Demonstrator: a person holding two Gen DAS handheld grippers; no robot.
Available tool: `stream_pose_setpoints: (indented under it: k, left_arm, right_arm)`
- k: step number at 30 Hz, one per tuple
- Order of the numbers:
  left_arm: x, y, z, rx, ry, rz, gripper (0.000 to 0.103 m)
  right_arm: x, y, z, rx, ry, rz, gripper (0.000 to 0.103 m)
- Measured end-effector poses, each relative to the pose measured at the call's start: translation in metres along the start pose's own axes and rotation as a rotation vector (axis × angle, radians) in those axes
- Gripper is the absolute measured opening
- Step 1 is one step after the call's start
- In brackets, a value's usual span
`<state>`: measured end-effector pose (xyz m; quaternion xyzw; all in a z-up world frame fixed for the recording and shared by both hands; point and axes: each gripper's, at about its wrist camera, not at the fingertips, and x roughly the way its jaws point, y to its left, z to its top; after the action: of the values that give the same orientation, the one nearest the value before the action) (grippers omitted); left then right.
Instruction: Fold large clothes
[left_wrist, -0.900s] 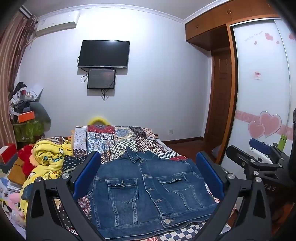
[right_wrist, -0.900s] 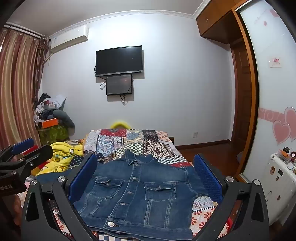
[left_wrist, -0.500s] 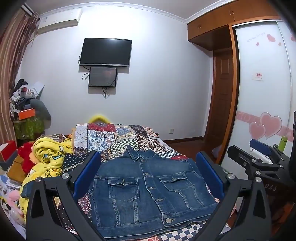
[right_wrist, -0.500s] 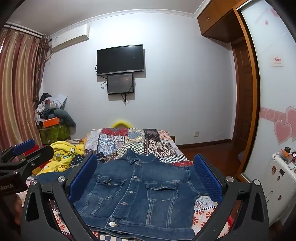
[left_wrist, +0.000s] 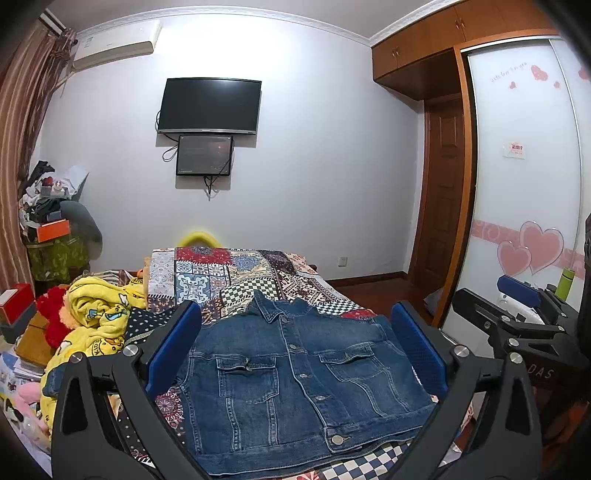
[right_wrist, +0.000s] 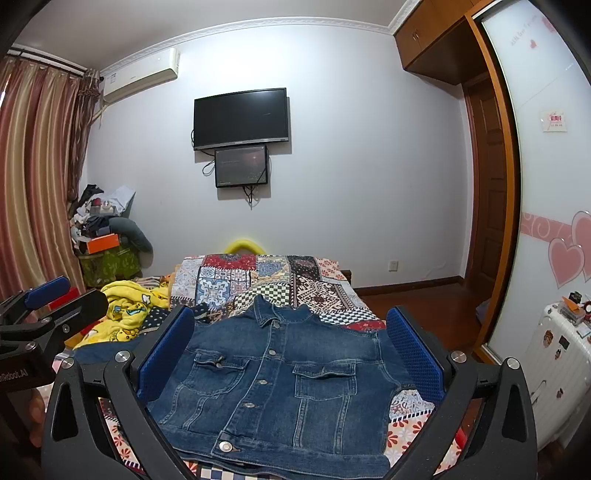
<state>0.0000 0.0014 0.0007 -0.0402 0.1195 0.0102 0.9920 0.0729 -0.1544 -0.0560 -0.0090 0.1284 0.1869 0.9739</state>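
Bedroom, white walls: dark television (left_wrist: 209, 105) with small screen (left_wrist: 204, 155) under it straight beyond the jaws, air conditioner (left_wrist: 112, 46) upper left, striped curtain (right_wrist: 35, 177) far left, wooden door (left_wrist: 441, 206) and heart-decorated wardrobe panel (left_wrist: 528, 184) right.

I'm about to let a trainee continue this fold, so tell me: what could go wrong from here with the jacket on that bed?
1. The denim jacket lies near the bed's near edge; a careless pull might drag it off.
2. The patchwork bedspread lies under it, so an open claw could pinch both layers.
3. The yellow blanket is heaped close on the left and may snag the left claw. The right claw has clearer room.
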Motion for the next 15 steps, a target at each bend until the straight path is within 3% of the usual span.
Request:
stream_pose_setpoints:
  k: [15]
  left_arm:
    - [-0.0003,0.001,-0.0018,-0.002,0.002,-0.002,0.103]
  right_arm:
    - [-0.0005,-0.0013,-0.0011,0.002,0.002,0.001,0.103]
